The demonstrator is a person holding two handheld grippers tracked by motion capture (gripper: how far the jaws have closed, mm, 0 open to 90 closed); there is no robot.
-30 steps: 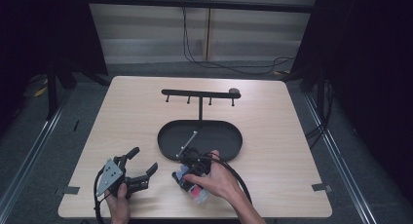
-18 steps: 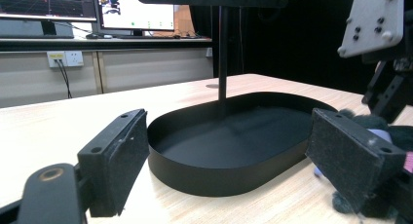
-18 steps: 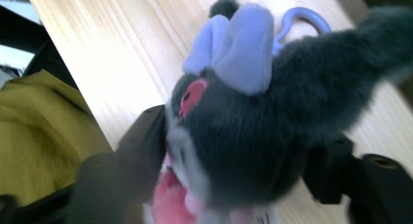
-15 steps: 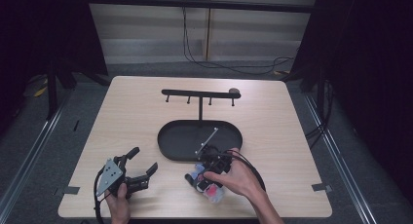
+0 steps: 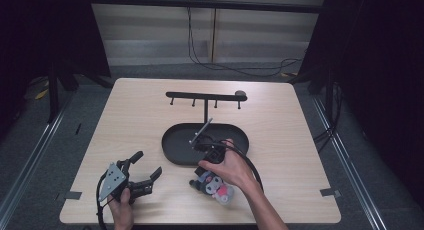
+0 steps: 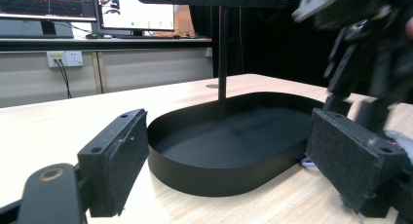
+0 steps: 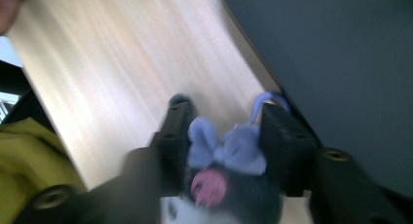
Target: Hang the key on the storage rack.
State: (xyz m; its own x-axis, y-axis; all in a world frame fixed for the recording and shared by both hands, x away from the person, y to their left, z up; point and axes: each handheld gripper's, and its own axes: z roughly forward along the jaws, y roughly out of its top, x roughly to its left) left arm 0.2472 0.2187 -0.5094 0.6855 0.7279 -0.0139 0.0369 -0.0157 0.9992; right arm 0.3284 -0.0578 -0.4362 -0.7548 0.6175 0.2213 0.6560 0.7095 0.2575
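A small grey plush toy [image 7: 229, 170] with a blue bow, a pink spot and a blue loop sits between the jaws of my right gripper [image 7: 226, 114], which is shut on it. From above, the right gripper [image 5: 207, 182] is held low over the table just in front of the black oval tray [image 5: 175, 140], with the toy [image 5: 221, 191] at its tip. A black T-shaped hook rack [image 5: 205, 96] rises from the tray. My left gripper [image 5: 142, 170] rests at the front left, open and with nothing in it, facing the tray [image 6: 219, 170]. Its pads [image 6: 117, 153] stand wide apart.
The wooden table [image 5: 300, 130] has free room on the right, left and behind the rack. The front edge lies close below both hands. A black cable [image 5: 252, 162] loops from the right gripper. The right gripper [image 6: 370, 48] looms blurred at the upper right of the left gripper view.
My right gripper has shifted to the right along the tray's front with the toy in it, and has turned somewhat. The left gripper has stayed put.
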